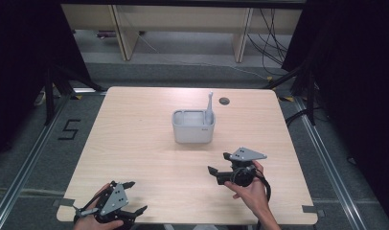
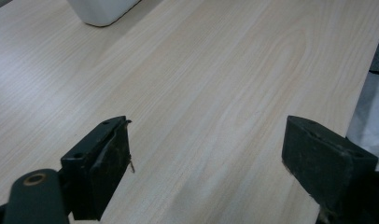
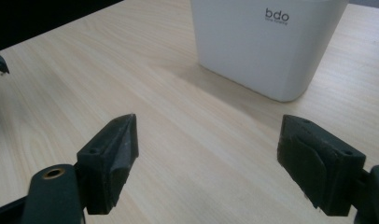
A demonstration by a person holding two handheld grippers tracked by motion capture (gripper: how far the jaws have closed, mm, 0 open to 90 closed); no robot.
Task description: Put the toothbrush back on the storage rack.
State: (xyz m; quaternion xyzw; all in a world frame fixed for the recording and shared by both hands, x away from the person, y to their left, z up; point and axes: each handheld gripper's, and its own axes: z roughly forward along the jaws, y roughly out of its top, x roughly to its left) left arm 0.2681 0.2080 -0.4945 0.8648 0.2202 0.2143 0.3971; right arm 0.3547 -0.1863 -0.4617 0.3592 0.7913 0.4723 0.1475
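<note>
White caddy [image 1: 193, 129] holds one upright brush [image 1: 209, 106] at its right end.

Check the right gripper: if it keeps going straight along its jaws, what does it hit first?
Probably the white tub. The right gripper has its jaws open, and the tub sits ahead, a bit right of centre, with bare table between. It might only clip the tub's near left corner; depth is unclear.
</note>
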